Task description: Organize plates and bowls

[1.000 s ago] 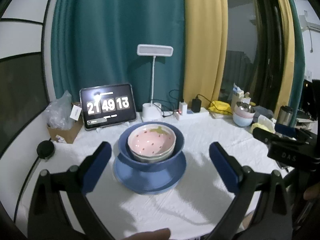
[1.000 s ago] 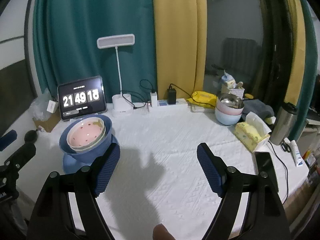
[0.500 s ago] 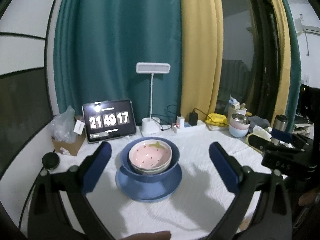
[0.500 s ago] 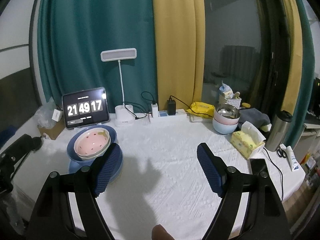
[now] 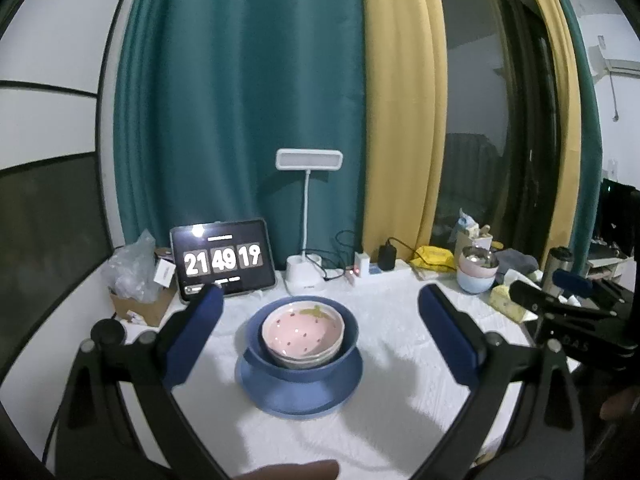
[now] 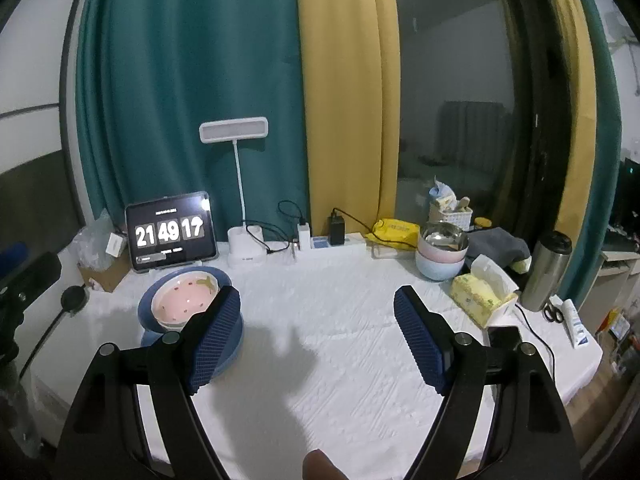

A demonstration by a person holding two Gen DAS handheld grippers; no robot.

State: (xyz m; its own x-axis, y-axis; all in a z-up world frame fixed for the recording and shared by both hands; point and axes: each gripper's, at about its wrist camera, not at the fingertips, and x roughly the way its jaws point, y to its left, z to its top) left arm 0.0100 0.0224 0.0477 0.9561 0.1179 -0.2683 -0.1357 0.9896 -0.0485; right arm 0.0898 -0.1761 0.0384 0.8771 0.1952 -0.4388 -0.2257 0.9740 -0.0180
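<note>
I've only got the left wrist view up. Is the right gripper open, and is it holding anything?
Observer: The right gripper is open, with only bare tablecloth between its pads.
Operator: What's on the far right of the table, past the tissue box?
Observer: A steel tumbler stands there, with scissors and a tube lying by the edge.
Operator: Anything near the tissue box itself?
Observer: A dark phone lies flat just in front of it, on a cable.
</note>
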